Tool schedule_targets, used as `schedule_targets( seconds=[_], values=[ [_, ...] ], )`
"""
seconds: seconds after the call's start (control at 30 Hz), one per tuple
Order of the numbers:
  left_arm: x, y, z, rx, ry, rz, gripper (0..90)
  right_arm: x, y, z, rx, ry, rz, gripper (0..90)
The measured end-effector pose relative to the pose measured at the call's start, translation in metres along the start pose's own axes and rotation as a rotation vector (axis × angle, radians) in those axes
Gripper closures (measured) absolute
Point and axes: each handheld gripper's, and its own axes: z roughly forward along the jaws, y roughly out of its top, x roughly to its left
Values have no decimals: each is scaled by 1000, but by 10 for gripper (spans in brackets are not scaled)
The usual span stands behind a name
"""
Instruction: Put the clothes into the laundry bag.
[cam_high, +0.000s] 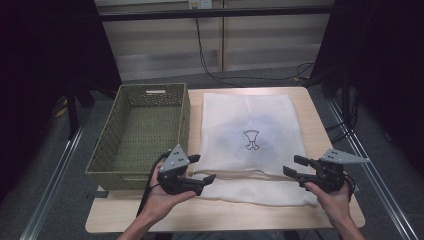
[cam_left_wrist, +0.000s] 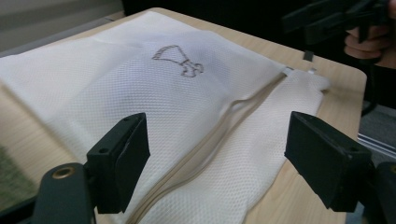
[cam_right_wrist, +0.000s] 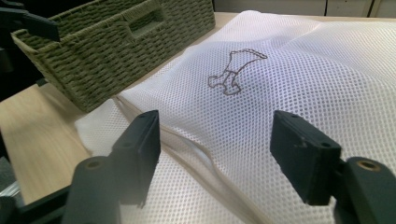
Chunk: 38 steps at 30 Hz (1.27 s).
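One white mesh laundry bag is lying flat on the tabletop, reaching its far edge; one woven basket is sitting at the left edge. I am holding my left gripper and right gripper over the bag's near corners, jaws spread wide, gripping nothing.

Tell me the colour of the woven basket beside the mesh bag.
Olive green all over; the woven basket shows it best in the right gripper view.

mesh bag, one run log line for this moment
mesh bag: flat on table | left tongs: open, empty | right tongs: open, empty | basket: beside bag
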Motion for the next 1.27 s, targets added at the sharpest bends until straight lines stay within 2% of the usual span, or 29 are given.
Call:
schedule_targets(
  seconds=[0.03,0.07,0.13,0.23,0.3,0.37,0.47,0.57,0.67,0.8,0.87,0.97,1.0,1.03,1.07,1.17,1.27],
  values=[
    [0,-3,-5,-2,17,-31,217,-1,-1,-3,-7,-8,2,343],
    [-2,-6,-10,4,32,-42,229,-1,-2,-5,-11,-9,10,343],
    [-7,-13,-20,-5,41,-17,253,-2,-4,-9,-13,-23,13,343],
    [-5,-22,-34,-21,48,-26,250,0,-4,-13,-23,-27,24,356],
    [0,-27,-44,-33,76,-33,250,3,-6,-15,-12,17,26,421],
    [8,-33,-55,-48,104,-59,252,7,-10,-19,-22,2,22,384],
    [16,-39,-66,-68,128,-109,232,6,-17,-29,-19,-23,40,346],
    [16,-45,-78,-76,141,-87,204,-1,-23,-39,-35,-56,67,328],
    [18,-54,-91,-90,175,-87,203,-3,-30,-51,-55,-86,64,347],
    [22,-62,-108,-116,226,-94,270,-5,-38,-65,-62,-113,69,348],
    [25,-69,-120,-120,272,-109,271,-5,-43,-71,-63,-135,83,352],
    [34,-81,-134,-140,305,-139,297,-2,-52,-79,-55,-143,103,353],
    [36,-82,-135,-143,325,-157,307,-2,-53,-81,-57,-160,102,352],
    [38,-82,-135,-157,315,-179,306,-3,-53,-83,-64,-174,106,351],
    [37,-80,-134,-164,298,-182,307,-4,-52,-82,-70,-180,117,346],
    [30,-76,-127,-131,291,-118,313,-8,-51,-76,-51,-195,126,334],
    [33,-77,-121,-110,270,-138,323,-10,-49,-71,-55,-176,129,334]
  ],
)
